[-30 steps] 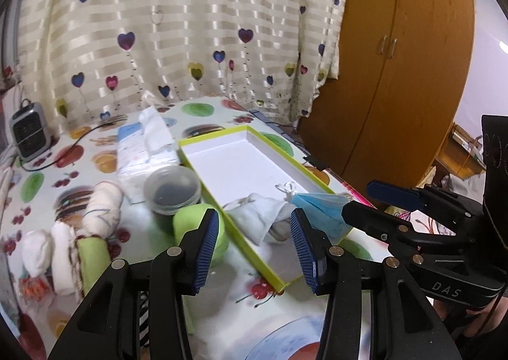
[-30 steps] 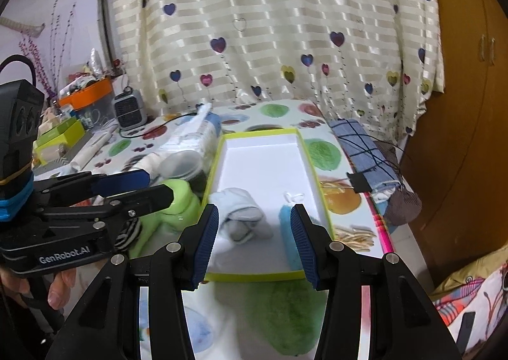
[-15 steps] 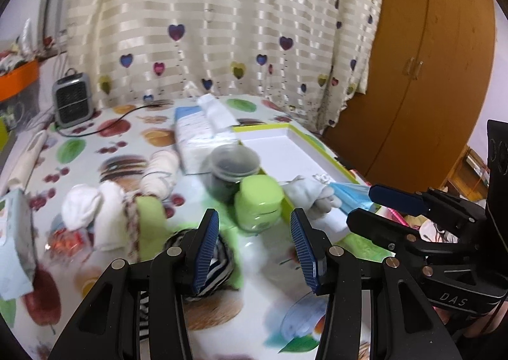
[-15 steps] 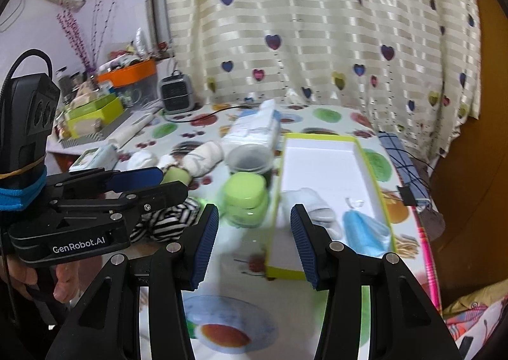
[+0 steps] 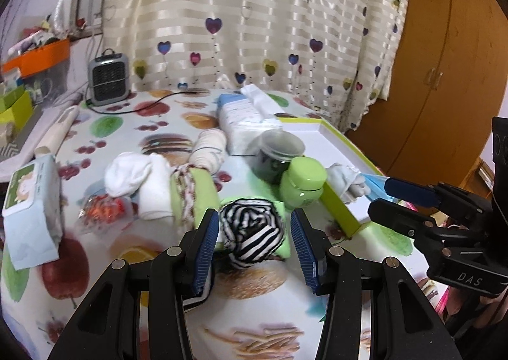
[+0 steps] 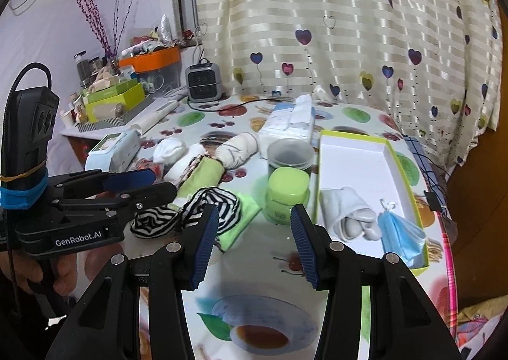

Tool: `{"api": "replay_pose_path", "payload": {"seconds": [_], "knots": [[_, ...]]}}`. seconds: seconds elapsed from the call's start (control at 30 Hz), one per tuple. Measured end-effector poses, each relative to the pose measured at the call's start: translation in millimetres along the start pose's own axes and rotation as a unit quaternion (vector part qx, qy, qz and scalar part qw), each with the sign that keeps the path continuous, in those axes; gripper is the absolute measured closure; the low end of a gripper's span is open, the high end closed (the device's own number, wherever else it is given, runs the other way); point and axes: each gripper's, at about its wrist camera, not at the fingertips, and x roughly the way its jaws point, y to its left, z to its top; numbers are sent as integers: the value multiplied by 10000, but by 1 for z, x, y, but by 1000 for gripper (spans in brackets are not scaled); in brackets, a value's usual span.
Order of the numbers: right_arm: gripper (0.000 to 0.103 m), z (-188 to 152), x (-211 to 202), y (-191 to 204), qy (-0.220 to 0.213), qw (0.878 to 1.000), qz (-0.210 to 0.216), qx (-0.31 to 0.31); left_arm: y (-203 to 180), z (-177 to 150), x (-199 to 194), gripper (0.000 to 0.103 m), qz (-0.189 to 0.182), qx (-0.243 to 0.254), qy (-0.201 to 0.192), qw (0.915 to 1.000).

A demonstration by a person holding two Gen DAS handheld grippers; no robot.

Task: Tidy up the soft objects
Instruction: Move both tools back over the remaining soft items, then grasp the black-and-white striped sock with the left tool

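A black-and-white striped cloth lies on a green cloth at the table's front; it also shows in the right wrist view. My left gripper is open with its blue pads either side of the striped cloth, not touching it. My right gripper is open and empty over the tablecloth, in front of a green jar. The white tray with a green rim holds a pale grey sock and a blue face mask. Rolled white socks and a green roll lie to the left.
A lidded clear jar, a tissue pack, a wipes pack and a small grey heater stand on the fruit-print tablecloth. Boxes and an orange bin crowd the shelf at left. A wooden wardrobe is at right.
Both grippers swung left, away from the tray. The left one came down over the striped cloth, which now sits between its open pads. Both stayed open.
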Motion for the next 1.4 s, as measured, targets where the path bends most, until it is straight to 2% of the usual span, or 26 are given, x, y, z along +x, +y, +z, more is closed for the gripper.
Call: {"api": "replay_pose_path", "payload": {"seconds": [0.33,0.6,0.8,1.03,1.2,1.33,1.4], "knots": [[54,-3,7,4,95,9999,79,-18,22,-9,-5,57,218,-154,-11,9996],[54,-7,32,17,351,9987,362,-123,53,-21,-7,57,526,-384,29,9979],[54,-9,52,27,555,9967,553,-231,75,-28,-2,50,623,-595,127,9962],[54,-7,74,33,725,9947,644,-343,75,-40,16,48,430,-597,446,9963],[54,-7,87,30,837,9940,624,-340,66,-44,25,47,200,-418,572,9973],[54,-6,92,29,861,9937,624,-360,62,-47,35,47,142,-345,715,9967],[54,-5,93,29,865,9936,626,-369,60,-50,41,47,235,-299,840,9957]]}}
